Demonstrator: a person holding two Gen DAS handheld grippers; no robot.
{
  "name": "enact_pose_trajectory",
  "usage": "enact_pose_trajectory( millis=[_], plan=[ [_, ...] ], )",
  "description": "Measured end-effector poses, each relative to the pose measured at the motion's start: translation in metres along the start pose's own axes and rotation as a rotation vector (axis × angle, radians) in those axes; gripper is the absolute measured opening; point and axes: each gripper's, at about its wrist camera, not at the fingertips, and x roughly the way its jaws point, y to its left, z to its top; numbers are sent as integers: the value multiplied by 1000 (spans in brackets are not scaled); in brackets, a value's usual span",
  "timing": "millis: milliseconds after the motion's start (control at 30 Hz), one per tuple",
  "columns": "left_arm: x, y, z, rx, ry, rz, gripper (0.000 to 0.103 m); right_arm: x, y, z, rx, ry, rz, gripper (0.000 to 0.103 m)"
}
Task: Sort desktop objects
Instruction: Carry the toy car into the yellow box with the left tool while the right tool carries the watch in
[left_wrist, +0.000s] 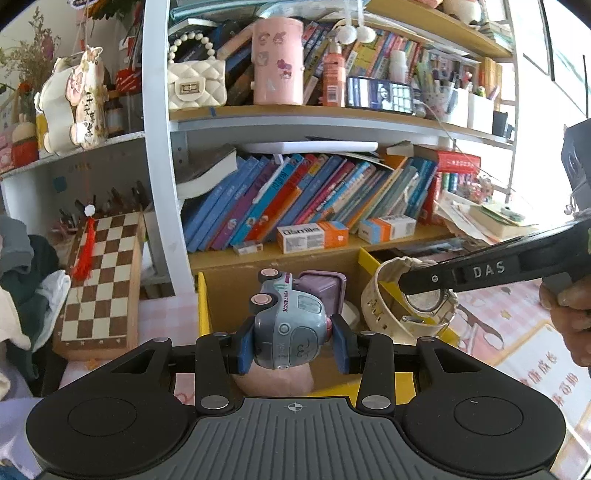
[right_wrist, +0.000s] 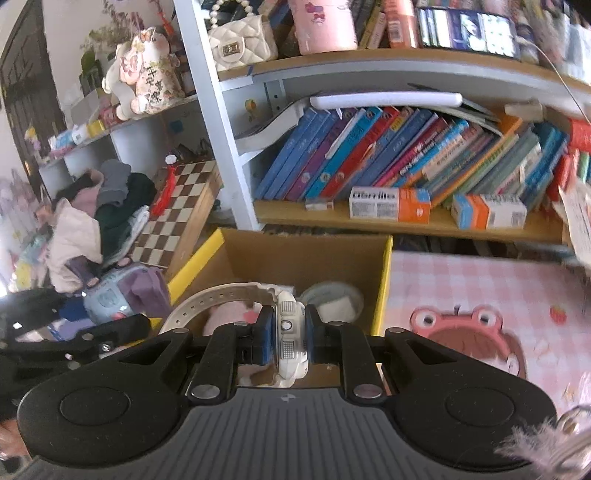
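Note:
My left gripper (left_wrist: 291, 345) is shut on a grey-blue toy truck (left_wrist: 290, 325) with pink wheels, held over the open cardboard box with yellow flaps (left_wrist: 202, 295). My right gripper (right_wrist: 288, 338) is shut on a white wristwatch (right_wrist: 291, 343) by its case, the strap (right_wrist: 218, 301) looping out to the left, also above that box (right_wrist: 384, 280). In the left wrist view the watch (left_wrist: 406, 306) hangs from the right gripper's black fingers (left_wrist: 428, 277). The truck shows in the right wrist view (right_wrist: 107, 295) at the left.
A purple square container (left_wrist: 325, 291) and a pink soft item (left_wrist: 273, 380) lie in the box. A folded chessboard (left_wrist: 99, 280) leans at the left. Bookshelves with books and medicine boxes (left_wrist: 312, 236) stand behind. A pink checked frog mat (right_wrist: 480, 295) covers the desk at the right.

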Motion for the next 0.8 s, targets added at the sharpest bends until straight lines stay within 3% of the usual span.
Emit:
enact_pose_trajectory(
  millis=[233,633,800],
  plan=[
    [31,7,16,20,19,32,39,42,1,10,-249,55,-30,16],
    [96,1,22,42,123,26,39,99,16,-6,-504,219,53,16],
    [120,-2,26,42,173,3,39,121,14,-9,-547,301,83,16]
  ],
)
